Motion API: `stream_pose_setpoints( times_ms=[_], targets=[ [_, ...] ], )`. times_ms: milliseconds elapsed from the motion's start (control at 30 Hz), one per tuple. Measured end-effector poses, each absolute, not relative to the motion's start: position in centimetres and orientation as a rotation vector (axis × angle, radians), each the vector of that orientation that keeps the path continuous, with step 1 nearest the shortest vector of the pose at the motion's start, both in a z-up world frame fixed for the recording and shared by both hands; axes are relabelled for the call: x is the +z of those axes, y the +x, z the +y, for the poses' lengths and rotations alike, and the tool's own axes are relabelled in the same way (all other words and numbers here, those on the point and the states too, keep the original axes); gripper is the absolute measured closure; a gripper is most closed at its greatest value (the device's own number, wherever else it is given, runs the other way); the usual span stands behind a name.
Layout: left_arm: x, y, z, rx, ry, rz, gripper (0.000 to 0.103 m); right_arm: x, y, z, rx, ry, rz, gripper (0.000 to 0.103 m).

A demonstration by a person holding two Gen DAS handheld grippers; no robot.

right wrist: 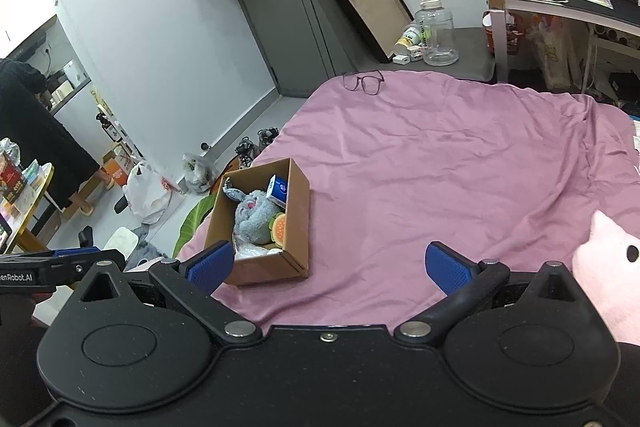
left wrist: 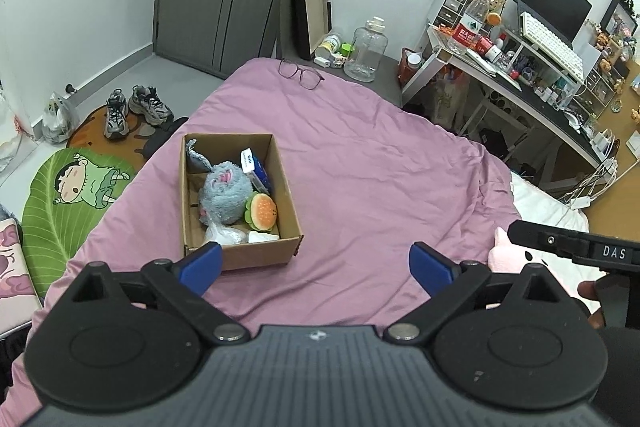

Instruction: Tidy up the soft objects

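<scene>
Hovering over the pink bed (left wrist: 360,155), left claw (left wrist: 316,263) and right claw (right wrist: 328,265) both gape wide, empty; cardboard box (left wrist: 256,251) of soft toys sits just ahead-left of each.

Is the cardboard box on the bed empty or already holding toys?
Holding toys: the box contains a grey plush and burger toy.

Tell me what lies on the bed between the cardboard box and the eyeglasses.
Nothing: only bare, wrinkled purple bedsheet separates the brown cardboard box from the dark-framed eyeglasses; both wrist views show it.
</scene>
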State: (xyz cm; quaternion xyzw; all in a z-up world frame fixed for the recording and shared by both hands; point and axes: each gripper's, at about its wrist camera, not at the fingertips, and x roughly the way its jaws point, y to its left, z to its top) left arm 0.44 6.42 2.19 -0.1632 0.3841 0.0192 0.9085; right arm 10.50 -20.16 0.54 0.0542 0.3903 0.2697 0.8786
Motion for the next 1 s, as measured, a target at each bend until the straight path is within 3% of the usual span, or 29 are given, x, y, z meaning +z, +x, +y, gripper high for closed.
stream_pose_setpoints(
  times_ms=[1000],
  targets=[
    [3.0, -2.1, 1.2, 0.107, -0.313, 0.720, 0.004, 2.4, 6.6, -22.7, 0.583, 0.054, 0.770, 0.000]
  ],
)
